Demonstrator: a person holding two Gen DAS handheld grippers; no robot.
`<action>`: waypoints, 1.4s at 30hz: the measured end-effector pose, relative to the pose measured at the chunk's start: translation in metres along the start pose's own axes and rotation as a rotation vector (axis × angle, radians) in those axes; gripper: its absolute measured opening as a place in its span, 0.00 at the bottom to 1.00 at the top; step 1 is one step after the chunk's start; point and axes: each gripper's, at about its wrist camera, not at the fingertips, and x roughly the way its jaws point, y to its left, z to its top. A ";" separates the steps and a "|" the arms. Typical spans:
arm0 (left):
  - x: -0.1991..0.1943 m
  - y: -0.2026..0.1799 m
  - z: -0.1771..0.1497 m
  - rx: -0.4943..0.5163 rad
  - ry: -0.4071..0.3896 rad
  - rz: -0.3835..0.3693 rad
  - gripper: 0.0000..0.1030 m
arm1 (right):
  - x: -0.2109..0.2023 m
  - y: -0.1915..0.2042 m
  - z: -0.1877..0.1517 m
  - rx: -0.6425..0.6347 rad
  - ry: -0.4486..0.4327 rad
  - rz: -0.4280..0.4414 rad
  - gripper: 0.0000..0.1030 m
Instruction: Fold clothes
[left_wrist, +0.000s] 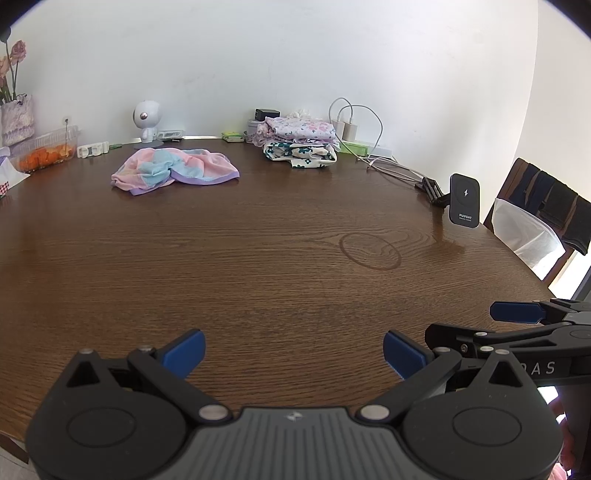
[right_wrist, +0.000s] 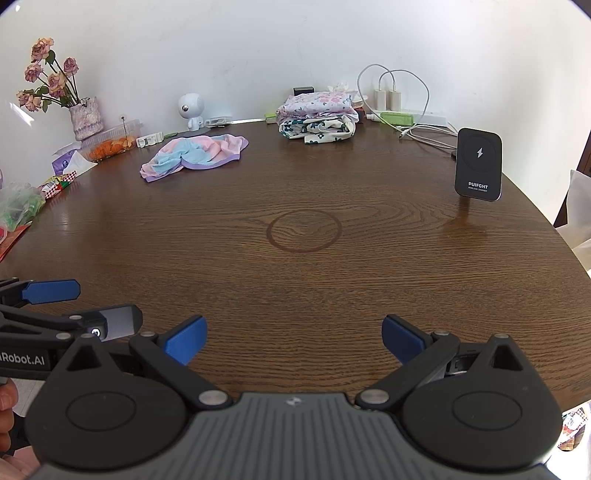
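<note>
A crumpled pink, blue and purple garment (left_wrist: 173, 170) lies unfolded on the far left part of the brown wooden table (left_wrist: 258, 266); it also shows in the right wrist view (right_wrist: 194, 156). A stack of folded floral clothes (left_wrist: 300, 142) sits at the table's back edge, also in the right wrist view (right_wrist: 319, 119). My left gripper (left_wrist: 293, 354) is open and empty over the near table edge. My right gripper (right_wrist: 294, 339) is open and empty beside it, and its fingers (left_wrist: 517, 312) show at the right of the left wrist view.
A black wireless charger stand (right_wrist: 479, 165) stands at the right with white cables (right_wrist: 406, 96) behind it. A small white robot figure (right_wrist: 191, 109), a vase of dried roses (right_wrist: 83, 110), a plastic food box (right_wrist: 110, 142) and snack packets (right_wrist: 22, 206) line the left and back. A chair (left_wrist: 543, 214) stands at the right.
</note>
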 end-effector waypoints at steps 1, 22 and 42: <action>0.000 0.000 0.000 0.000 0.000 0.000 1.00 | 0.000 0.000 0.000 -0.002 -0.001 -0.001 1.00; -0.001 0.002 -0.001 0.004 0.001 -0.001 1.00 | 0.001 0.000 0.000 -0.002 0.005 0.003 1.00; -0.001 0.003 -0.001 0.000 0.002 -0.002 1.00 | 0.001 0.000 -0.001 -0.008 0.002 0.001 1.00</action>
